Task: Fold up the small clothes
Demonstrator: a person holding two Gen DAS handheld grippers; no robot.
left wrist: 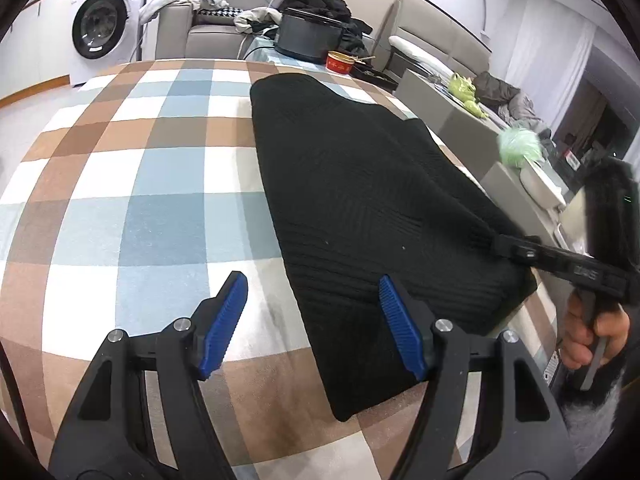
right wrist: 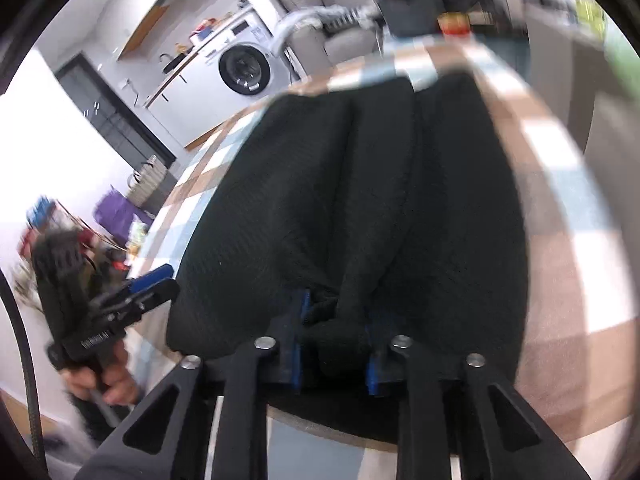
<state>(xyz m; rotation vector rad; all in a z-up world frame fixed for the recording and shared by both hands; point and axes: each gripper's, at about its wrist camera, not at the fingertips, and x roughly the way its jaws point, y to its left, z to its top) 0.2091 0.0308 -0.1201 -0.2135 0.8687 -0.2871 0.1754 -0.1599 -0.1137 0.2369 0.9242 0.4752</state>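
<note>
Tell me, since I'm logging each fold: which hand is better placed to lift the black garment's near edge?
Right. The right gripper already pinches a bunch of the black garment. The left gripper is open above the checked cloth, gripping nothing.

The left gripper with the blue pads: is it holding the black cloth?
No: the left gripper stands open, its blue pads apart and touching no part of the black garment.

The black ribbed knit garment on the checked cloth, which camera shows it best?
The left wrist view: the black ribbed knit garment lies sharp and nearly whole on the checked cloth. The right wrist view shows it blurred, bunched between the right gripper.
</note>
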